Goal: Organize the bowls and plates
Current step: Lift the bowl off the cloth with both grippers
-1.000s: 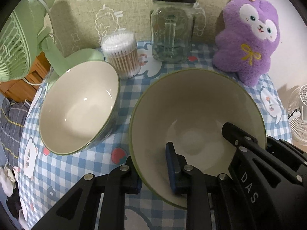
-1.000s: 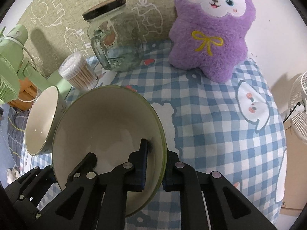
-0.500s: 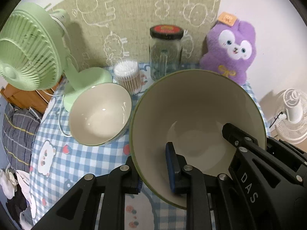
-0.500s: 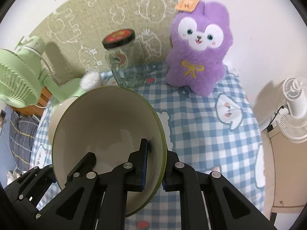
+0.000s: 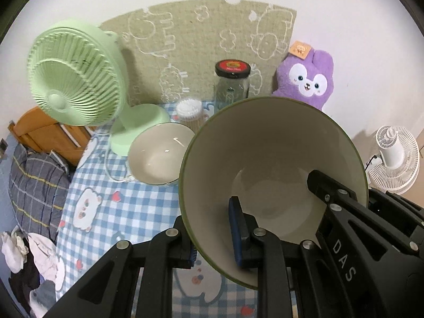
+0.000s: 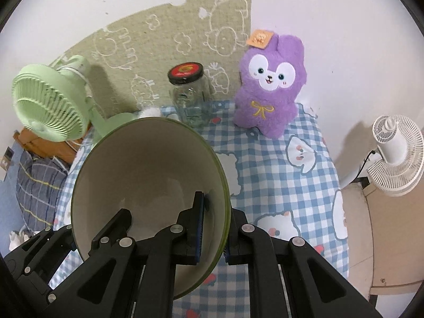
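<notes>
Bowl (image 5: 270, 159), held clear of the worktop (image 6: 278, 175) at centre frame with each hand-held gripper (image 5: 212, 235) (image 6: 213, 226) clamped on its rim, likely next needs lowering into the smaller bowl (image 5: 159, 156) at centre left.

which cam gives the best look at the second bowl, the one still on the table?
Left wrist. The smaller bowl shows whole there, upright on the checked tablecloth beside the green fan, left of the held bowl. In the right wrist view the held bowl hides it; none of it can be made out.
</notes>
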A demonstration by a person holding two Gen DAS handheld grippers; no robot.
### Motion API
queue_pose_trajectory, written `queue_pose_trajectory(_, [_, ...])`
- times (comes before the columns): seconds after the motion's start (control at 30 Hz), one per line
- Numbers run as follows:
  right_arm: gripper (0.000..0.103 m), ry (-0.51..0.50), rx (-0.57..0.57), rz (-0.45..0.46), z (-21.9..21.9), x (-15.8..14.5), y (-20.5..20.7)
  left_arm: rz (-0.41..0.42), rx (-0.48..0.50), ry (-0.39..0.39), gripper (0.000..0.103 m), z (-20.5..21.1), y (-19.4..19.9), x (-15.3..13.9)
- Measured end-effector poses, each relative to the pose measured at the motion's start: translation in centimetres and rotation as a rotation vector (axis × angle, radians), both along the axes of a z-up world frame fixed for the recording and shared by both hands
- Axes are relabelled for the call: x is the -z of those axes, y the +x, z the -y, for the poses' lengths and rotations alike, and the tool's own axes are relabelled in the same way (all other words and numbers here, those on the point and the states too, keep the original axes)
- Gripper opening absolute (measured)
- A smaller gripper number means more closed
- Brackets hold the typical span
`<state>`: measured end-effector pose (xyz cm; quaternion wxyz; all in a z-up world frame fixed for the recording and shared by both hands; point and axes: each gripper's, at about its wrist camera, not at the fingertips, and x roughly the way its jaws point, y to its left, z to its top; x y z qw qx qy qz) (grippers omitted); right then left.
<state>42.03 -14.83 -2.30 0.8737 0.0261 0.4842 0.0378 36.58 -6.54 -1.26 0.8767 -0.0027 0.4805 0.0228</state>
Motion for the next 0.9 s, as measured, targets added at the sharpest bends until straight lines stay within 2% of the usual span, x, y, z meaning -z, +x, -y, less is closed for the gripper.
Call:
queue_pose_trajectory(0.3, [0.014, 0.017, -0.082, -0.005, -2.2, -1.6, -3.0, -0.008, -0.084, 0.011, 0.019, -1.5, -3.7, -1.5])
queue_pose_trajectory(0.9, [0.014, 0.012, -0.235, -0.052, -6.8, 0.2, -8.9, -0.060, -0.239, 0.001, 0.019, -5.5, -11.3, 0.3])
